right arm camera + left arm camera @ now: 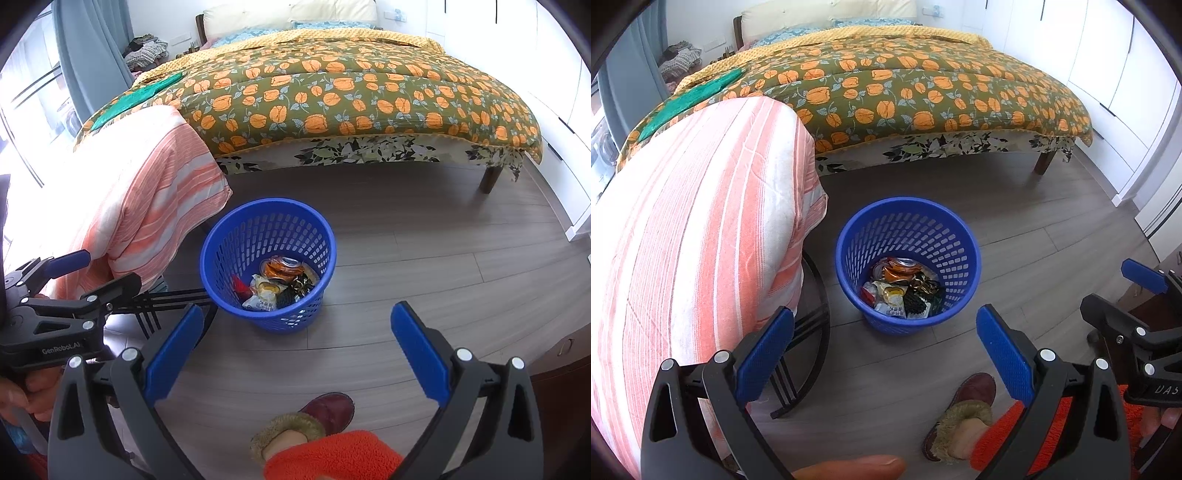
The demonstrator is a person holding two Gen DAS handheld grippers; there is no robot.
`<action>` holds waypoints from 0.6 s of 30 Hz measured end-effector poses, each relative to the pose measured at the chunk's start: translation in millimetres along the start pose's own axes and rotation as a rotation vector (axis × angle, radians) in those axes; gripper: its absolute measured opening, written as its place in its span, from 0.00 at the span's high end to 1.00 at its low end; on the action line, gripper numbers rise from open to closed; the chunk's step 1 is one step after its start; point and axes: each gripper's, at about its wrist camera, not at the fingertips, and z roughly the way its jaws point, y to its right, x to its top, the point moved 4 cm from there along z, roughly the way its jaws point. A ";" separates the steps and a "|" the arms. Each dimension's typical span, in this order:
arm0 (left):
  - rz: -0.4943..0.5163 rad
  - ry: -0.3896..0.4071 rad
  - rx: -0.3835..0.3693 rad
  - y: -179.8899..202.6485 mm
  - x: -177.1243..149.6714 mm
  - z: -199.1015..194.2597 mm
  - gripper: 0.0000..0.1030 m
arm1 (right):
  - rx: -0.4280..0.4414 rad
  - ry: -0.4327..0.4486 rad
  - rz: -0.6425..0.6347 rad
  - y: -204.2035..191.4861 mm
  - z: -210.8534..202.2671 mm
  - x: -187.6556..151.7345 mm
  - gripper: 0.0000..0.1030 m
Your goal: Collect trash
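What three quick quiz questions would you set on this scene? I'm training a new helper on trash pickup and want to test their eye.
1. True or false: the blue bin on the floor already holds trash.
2. What is each gripper holding? A) a can B) a wrapper C) nothing
3. Fill in: the striped cloth hangs to the ____ of the bin in both views.

Key:
1. True; wrappers and a crushed can lie at its bottom.
2. C; the left gripper and the right gripper are both open and empty above the floor.
3. left
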 end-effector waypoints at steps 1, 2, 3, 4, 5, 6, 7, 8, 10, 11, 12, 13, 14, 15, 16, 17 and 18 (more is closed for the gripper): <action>0.000 0.000 0.001 -0.1 0.0 -0.1 0.05 | 0.000 0.000 0.000 0.3 0.2 0.5 0.04; 0.000 0.000 0.003 -0.5 0.0 0.1 0.05 | -0.001 -0.001 0.000 0.4 0.4 0.3 0.04; 0.000 0.000 0.004 -0.7 0.6 0.2 0.05 | -0.001 -0.001 0.000 0.7 0.4 0.3 0.04; 0.000 0.001 0.005 -1.1 0.9 0.5 0.05 | 0.000 0.000 0.000 0.7 0.4 0.3 0.04; -0.001 0.001 0.007 -1.4 0.9 0.5 0.05 | 0.000 -0.001 0.001 0.7 0.4 0.4 0.04; -0.001 0.002 0.009 -1.5 1.0 0.6 0.05 | -0.001 -0.001 0.002 1.1 0.7 -0.1 0.04; -0.001 0.002 0.009 -1.8 1.0 0.9 0.05 | -0.001 -0.001 0.002 1.7 0.9 -0.3 0.04; -0.002 0.001 0.009 -1.7 0.9 0.8 0.05 | -0.001 -0.002 0.003 2.4 1.0 -0.4 0.04; -0.001 0.001 0.010 -2.0 0.6 0.8 0.05 | -0.001 -0.002 0.003 2.6 1.1 -0.7 0.04; 0.000 0.002 0.011 -2.1 0.7 0.8 0.05 | -0.001 -0.003 0.003 2.6 1.1 -0.8 0.04; 0.001 0.002 0.012 -2.3 0.7 0.8 0.05 | -0.001 -0.003 0.004 2.8 1.1 -0.9 0.04; 0.002 0.002 0.014 -2.5 0.4 1.0 0.05 | -0.001 -0.003 0.004 3.1 1.1 -1.1 0.04; 0.003 0.003 0.015 -2.8 0.2 1.1 0.05 | -0.002 -0.003 0.004 3.0 1.2 -1.1 0.04; 0.004 0.003 0.016 -2.5 0.1 1.6 0.05 | -0.001 -0.003 0.004 3.0 1.2 -1.0 0.04; 0.004 0.002 0.016 -2.4 0.1 1.8 0.05 | -0.001 -0.003 0.004 2.9 1.2 -1.1 0.04; 0.004 0.003 0.017 -2.3 0.1 1.7 0.05 | -0.001 -0.003 0.004 3.0 1.3 -1.0 0.04; 0.004 0.002 0.019 -2.8 -0.1 1.9 0.05 | -0.001 -0.003 0.004 2.9 1.3 -1.0 0.04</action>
